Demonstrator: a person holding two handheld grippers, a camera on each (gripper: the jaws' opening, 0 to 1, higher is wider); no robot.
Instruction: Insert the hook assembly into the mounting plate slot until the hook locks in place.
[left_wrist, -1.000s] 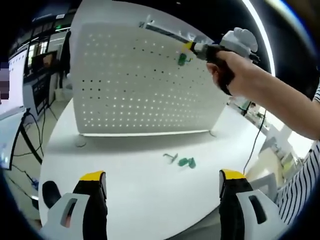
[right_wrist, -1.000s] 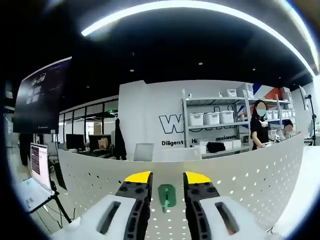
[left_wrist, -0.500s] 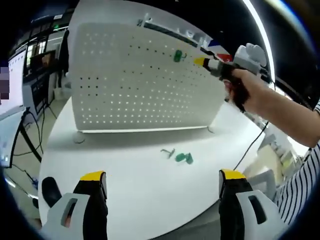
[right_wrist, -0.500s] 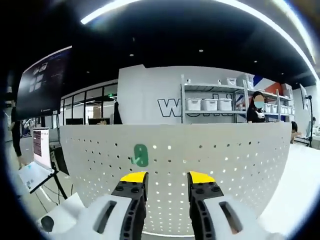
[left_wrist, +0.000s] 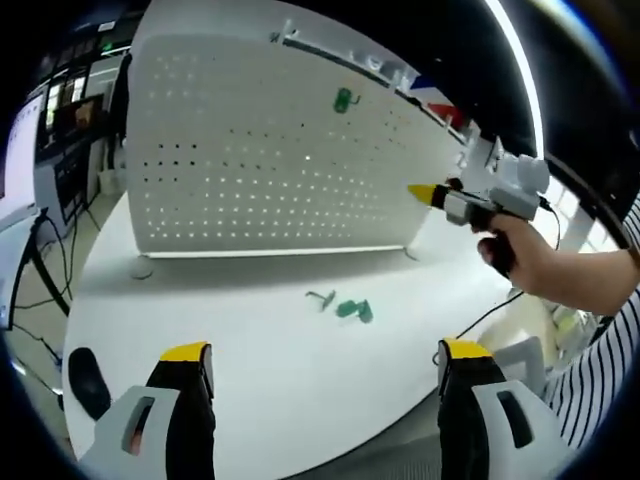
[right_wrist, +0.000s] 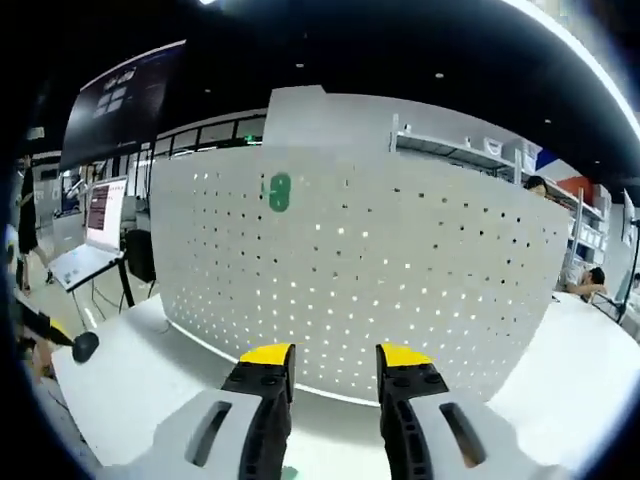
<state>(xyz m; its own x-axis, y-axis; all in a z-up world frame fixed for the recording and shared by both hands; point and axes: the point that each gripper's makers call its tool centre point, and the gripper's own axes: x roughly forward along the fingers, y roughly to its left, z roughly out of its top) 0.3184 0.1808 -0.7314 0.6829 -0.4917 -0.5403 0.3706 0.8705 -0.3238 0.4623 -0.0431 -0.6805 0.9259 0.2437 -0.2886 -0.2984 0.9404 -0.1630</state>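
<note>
A white pegboard plate (left_wrist: 270, 160) stands upright on the round white table (left_wrist: 250, 370). One green hook (left_wrist: 344, 99) hangs near the board's top; the right gripper view has the same green hook (right_wrist: 279, 191) on the pegboard plate (right_wrist: 420, 260), upper left. A second green hook (left_wrist: 354, 310) and a small metal hook piece (left_wrist: 321, 298) lie on the table in front of the board. My left gripper (left_wrist: 325, 352) is open over the near table. A hand holds my right gripper (left_wrist: 424, 192) off the board's right end; its own view has the gripper (right_wrist: 334, 354) open and holding nothing.
A black rounded object (left_wrist: 85, 368) lies near the table's left edge, also seen as a black object (right_wrist: 85, 345). A laptop on a stand (right_wrist: 85, 260) is left of the board. A striped sleeve (left_wrist: 600, 370) is at the right. Shelves stand behind the board.
The right gripper let go of the green hook, which stays hanging on the pegboard. That gripper then drew back from the board, down and to the right. The left gripper barely moved.
</note>
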